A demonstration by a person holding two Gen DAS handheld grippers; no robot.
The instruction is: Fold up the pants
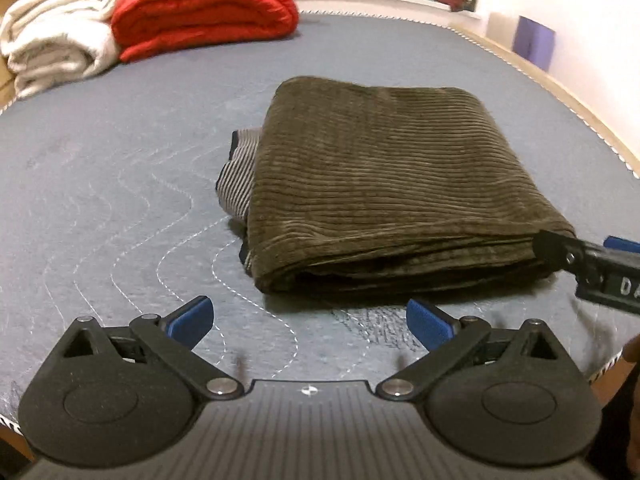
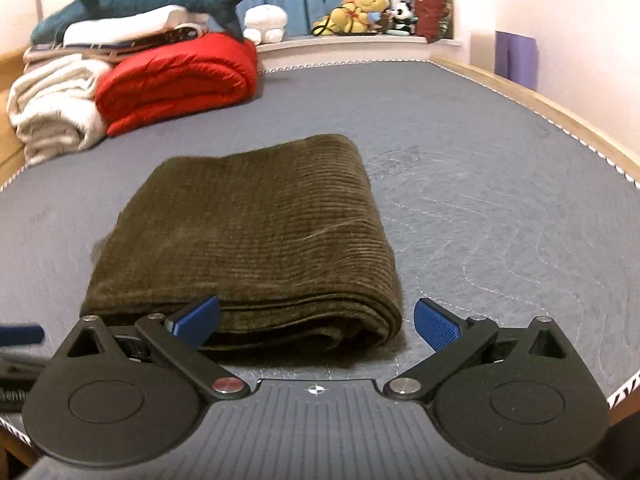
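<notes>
Both tongs (image 1: 310,322) (image 2: 316,322) wide, empty.

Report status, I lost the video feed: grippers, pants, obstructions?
Left gripper open, empty. Right gripper open, empty. Pants folded on mattress. Nothing in the way.

Ribbed corduroy pants (image 1: 384,184) lie on a matt quilted mattress (image 1: 120,200).

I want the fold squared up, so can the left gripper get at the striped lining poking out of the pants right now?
Probably yes. The left gripper is open and empty, and only bare grey mattress lies between it and the striped lining at the folded pants' left edge.
</notes>
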